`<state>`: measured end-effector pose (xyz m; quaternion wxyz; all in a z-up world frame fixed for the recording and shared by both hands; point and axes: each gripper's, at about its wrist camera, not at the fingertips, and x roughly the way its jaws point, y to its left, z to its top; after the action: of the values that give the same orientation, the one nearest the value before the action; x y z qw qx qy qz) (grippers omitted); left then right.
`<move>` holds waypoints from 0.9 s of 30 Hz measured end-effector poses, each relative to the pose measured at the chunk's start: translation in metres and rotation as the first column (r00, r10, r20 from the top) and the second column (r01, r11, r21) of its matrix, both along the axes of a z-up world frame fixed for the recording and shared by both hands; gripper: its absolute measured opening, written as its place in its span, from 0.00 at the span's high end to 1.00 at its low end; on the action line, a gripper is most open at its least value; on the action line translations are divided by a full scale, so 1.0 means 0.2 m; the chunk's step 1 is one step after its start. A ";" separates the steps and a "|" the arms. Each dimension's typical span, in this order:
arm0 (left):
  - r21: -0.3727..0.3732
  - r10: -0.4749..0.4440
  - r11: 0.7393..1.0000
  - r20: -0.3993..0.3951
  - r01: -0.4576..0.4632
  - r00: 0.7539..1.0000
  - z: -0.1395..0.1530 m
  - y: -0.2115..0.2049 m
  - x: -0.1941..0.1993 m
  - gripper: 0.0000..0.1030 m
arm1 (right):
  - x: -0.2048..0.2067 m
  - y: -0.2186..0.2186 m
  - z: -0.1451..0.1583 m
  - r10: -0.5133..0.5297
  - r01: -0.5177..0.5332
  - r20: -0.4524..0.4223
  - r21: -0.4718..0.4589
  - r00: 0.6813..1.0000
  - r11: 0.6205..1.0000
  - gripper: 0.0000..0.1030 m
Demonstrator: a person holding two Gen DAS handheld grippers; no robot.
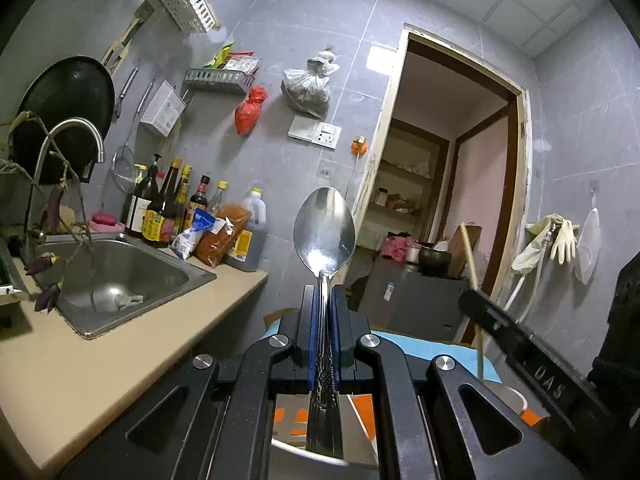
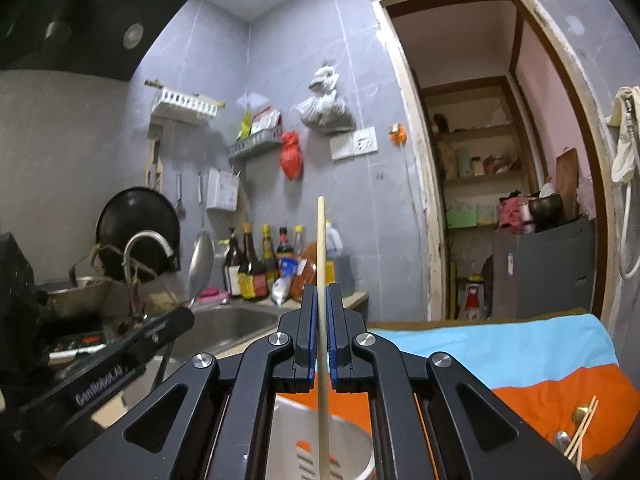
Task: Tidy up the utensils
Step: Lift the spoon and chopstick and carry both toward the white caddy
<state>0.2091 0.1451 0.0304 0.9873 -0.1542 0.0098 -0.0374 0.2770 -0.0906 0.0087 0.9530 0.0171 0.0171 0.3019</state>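
Note:
My left gripper (image 1: 324, 292) is shut on a steel spoon (image 1: 324, 232). The spoon stands upright, bowl up, and its patterned handle runs down between the blue pads toward a white cup with orange marks (image 1: 360, 412). My right gripper (image 2: 320, 292) is shut on a single wooden chopstick (image 2: 321, 248), also upright, whose lower end hangs over the same cup (image 2: 352, 444). In the left wrist view the right gripper (image 1: 500, 320) and its chopstick (image 1: 470, 256) show at the right. The right wrist view has the left gripper (image 2: 160, 332) and the spoon (image 2: 200, 264) at its left.
A steel sink (image 1: 120, 276) with a curved tap (image 1: 72, 136) sits in the beige counter (image 1: 100, 360), sauce bottles (image 1: 176, 208) behind it. More chopsticks and spoons (image 2: 580, 428) lie on the orange and blue cloth (image 2: 520, 360). A doorway (image 2: 500, 160) opens beyond.

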 end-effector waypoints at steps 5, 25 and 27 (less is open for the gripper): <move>0.008 -0.016 1.000 -0.007 0.016 1.000 0.00 -0.01 -0.02 0.96 | -0.01 -0.02 -0.01 0.019 -0.019 -0.025 -0.004 0.999 1.000 0.97; 0.011 -0.051 0.999 -0.067 0.052 0.996 -0.03 -0.03 0.02 0.97 | 0.01 -0.03 -0.05 0.026 -0.025 -0.084 0.005 0.996 1.000 0.97; 0.014 -0.048 0.999 -0.067 0.049 0.997 -0.04 -0.03 0.03 0.97 | 0.02 -0.02 -0.06 0.024 -0.025 -0.102 -0.004 0.994 1.000 0.97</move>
<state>0.2147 0.1391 0.0229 0.9864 -0.1472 0.0469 -0.0561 0.2800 -0.0949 -0.0029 0.9472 0.0298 0.0667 0.3122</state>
